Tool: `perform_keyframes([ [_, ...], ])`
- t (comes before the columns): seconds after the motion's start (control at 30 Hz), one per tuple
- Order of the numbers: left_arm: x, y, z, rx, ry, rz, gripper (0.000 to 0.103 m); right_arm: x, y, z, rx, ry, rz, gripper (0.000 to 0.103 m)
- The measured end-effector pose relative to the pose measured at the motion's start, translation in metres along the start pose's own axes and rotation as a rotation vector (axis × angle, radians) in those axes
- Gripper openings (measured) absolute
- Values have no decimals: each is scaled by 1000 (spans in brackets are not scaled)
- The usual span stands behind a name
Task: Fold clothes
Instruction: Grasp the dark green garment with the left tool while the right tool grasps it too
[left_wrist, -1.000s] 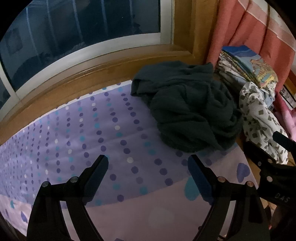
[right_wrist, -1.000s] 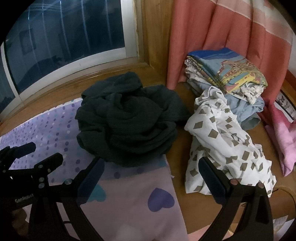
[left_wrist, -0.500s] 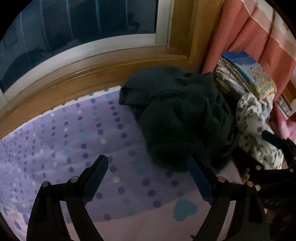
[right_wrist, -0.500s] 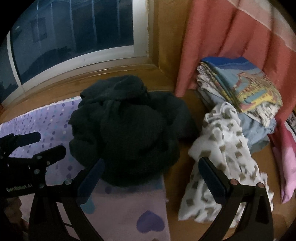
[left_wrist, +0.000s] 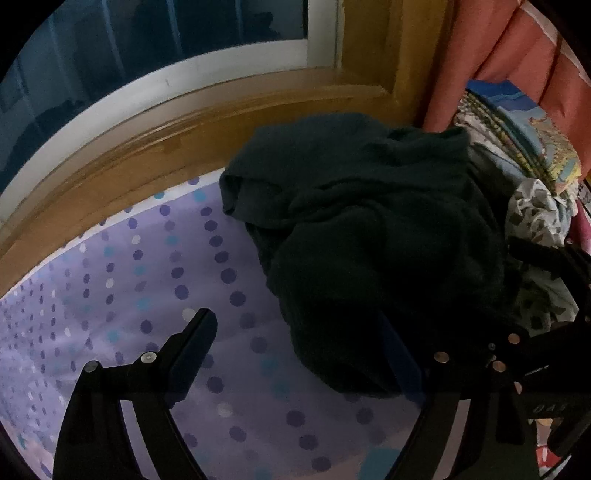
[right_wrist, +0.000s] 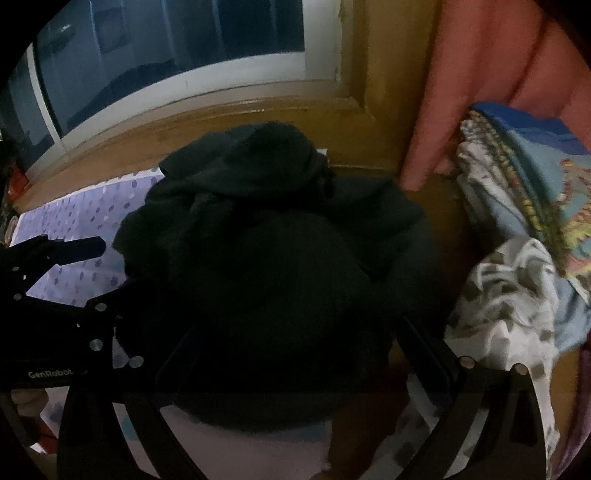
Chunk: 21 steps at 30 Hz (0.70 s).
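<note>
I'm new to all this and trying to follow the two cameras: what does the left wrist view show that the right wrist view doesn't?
Only the left wrist view shows the wide stretch of purple dotted sheet in front of the open left gripper.

Only the right wrist view shows the wooden surface between the clothes and the curtain's hanging lower edge, with the open right gripper over the dark heap.

Both show the crumpled dark garment, the white patterned garment, the folded stack, the pink curtain and the window.
</note>
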<state>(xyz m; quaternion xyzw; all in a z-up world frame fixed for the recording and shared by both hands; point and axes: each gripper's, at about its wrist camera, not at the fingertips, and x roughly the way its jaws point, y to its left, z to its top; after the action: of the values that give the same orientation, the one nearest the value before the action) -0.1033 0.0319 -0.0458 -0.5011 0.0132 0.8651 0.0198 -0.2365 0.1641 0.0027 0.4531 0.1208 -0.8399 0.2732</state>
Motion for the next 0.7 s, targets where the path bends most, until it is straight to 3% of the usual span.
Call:
perform_keyframes([
  [0.23,21,-1,2,9,28,-1,90,22,-4,-3,11,37,58,103],
  [0.4,35,8,5,-40,61,1,103,30,-6,-3,27,33,78,103],
  [0.47,36,8,7,-30,71,-14,101,27,-2,-5,13,11,74,91],
  [0.5,34,5,7,-12,65,-31,89,24,1,-5,1,0,78,85],
  [0.53,32,2,8,7,59,-52,78,21,5,-6,-11,-9,83,71],
  [0.57,29,-4,8,29,53,-84,51,18,9,-6,-27,-15,86,58],
  [0.6,26,-10,7,51,48,-101,38,15,14,-5,-44,-17,90,50],
  [0.7,21,-24,4,109,16,-46,36,10,23,-5,-78,-22,66,42],
])
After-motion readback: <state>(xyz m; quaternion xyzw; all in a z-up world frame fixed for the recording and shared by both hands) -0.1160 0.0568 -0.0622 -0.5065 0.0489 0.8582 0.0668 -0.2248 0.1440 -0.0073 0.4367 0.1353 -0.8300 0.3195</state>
